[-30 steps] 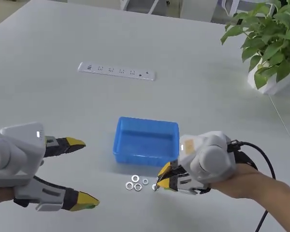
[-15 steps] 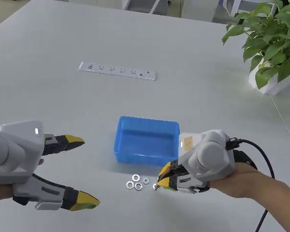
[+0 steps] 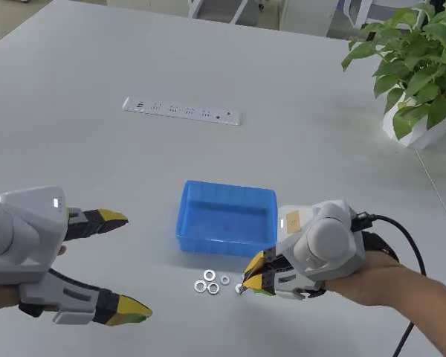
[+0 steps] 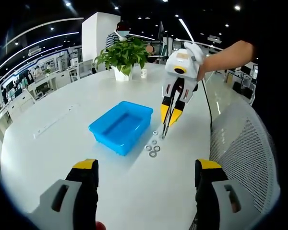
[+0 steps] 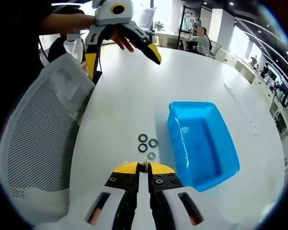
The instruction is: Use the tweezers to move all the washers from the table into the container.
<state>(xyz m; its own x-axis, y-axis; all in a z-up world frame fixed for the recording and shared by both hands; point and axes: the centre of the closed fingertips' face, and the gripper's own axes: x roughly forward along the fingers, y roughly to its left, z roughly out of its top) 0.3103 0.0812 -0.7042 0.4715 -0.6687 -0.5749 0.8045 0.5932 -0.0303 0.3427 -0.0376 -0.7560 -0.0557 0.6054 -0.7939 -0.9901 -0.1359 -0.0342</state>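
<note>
Right gripper (image 3: 251,274): jaws drawn nearly together, clamped on the tweezers (image 4: 165,128), which point down at the white table (image 3: 320,134). Tweezer tips sit at the edge of the loose washers (image 3: 210,282); cannot tell whether one is pinched. The washers lie on the table just in front of the blue container (image 3: 227,216). Left gripper (image 3: 130,264): jaws wide apart, holding nothing, well left of the container.
</note>
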